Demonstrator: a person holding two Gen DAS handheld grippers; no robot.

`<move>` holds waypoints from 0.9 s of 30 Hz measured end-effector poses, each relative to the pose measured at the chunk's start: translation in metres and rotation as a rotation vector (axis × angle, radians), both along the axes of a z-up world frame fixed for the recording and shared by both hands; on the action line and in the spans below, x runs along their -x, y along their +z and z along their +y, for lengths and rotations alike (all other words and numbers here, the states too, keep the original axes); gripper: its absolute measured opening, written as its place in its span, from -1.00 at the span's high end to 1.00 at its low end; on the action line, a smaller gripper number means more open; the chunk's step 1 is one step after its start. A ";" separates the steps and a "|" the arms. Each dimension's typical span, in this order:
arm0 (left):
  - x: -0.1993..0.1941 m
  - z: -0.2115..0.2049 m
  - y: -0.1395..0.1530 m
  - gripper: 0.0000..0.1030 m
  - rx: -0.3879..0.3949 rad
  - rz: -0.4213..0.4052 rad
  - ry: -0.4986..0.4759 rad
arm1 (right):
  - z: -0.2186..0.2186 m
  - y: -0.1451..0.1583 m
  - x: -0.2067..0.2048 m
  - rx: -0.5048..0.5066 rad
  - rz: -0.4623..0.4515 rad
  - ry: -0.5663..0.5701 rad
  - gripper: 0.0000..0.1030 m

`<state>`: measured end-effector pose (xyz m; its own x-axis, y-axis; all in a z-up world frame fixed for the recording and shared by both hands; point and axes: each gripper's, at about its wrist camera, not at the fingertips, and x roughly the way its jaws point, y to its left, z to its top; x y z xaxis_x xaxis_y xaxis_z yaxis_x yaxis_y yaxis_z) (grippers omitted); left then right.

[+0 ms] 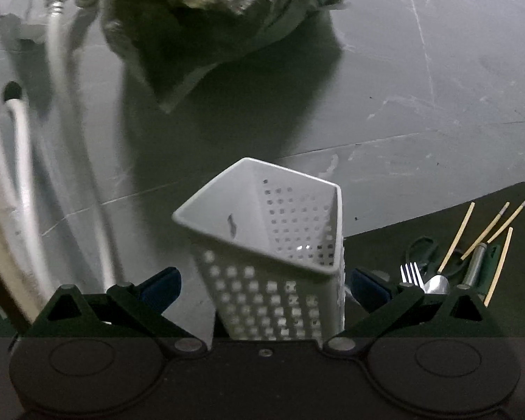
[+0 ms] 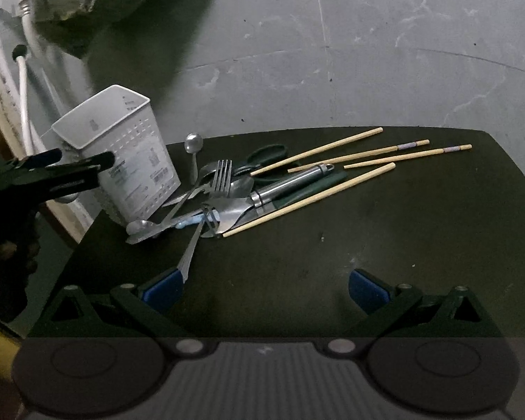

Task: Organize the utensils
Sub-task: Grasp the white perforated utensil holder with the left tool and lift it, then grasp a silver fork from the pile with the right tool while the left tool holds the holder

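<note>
- Blue pads of my left tongs (image 1: 264, 288) stood wide apart, one on each side of the white holder (image 1: 262, 231), with a gap showing on both sides.
- That holder was perforated, tilted, its open mouth turned up toward the left camera, and nothing lay inside it.
- From the right camera, the holder (image 2: 122, 147) stood at the left edge of the dark table (image 2: 332, 262), with the left tongs (image 2: 87, 168) reaching in at its side; whether they touched it I could not tell.
- My right tongs (image 2: 266, 288) were also spread apart and held nothing, low over a bare part of the table.
- A thin metal handle (image 2: 190, 252) ran from the pile down to just beside my right tongs' left pad (image 2: 164, 288); contact was unclear.
- Utensils lay in a heap just right of the holder: a fork (image 2: 220, 176) with tines pointing away, a spoon (image 2: 141, 229) at the near left, a small ladle (image 2: 193, 147) behind.
- A steel-handled tool (image 2: 290, 183) lay slanted across the heap, over something dark green.
- Green-handled scissors (image 2: 266, 155) lay behind the fork, partly covered.
- Four chopsticks (image 2: 318, 150) fanned out to the right, apart from one another, the nearest one running under the heap's edge.
- Beyond the table was grey floor (image 2: 367, 52), with white hoses (image 2: 24, 98) at far left.
</note>
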<state>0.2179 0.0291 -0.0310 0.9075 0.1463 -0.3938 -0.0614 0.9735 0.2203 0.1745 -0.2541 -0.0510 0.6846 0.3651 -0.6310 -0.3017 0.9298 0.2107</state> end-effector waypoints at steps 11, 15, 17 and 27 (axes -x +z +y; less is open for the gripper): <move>-0.018 0.013 -0.007 -0.62 0.029 0.056 -0.106 | 0.031 0.003 -0.018 -0.020 -0.028 0.021 -1.00; -0.016 0.018 -0.007 -0.60 0.044 0.053 -0.126 | 0.041 0.003 -0.040 0.012 -0.054 0.126 -1.00; -0.014 0.020 -0.006 -0.58 0.051 0.053 -0.139 | 0.045 0.003 -0.055 0.025 -0.077 0.169 -1.00; 0.004 0.027 0.002 -0.58 0.076 0.085 -0.202 | 0.067 -0.002 -0.151 0.028 -0.121 0.401 -0.93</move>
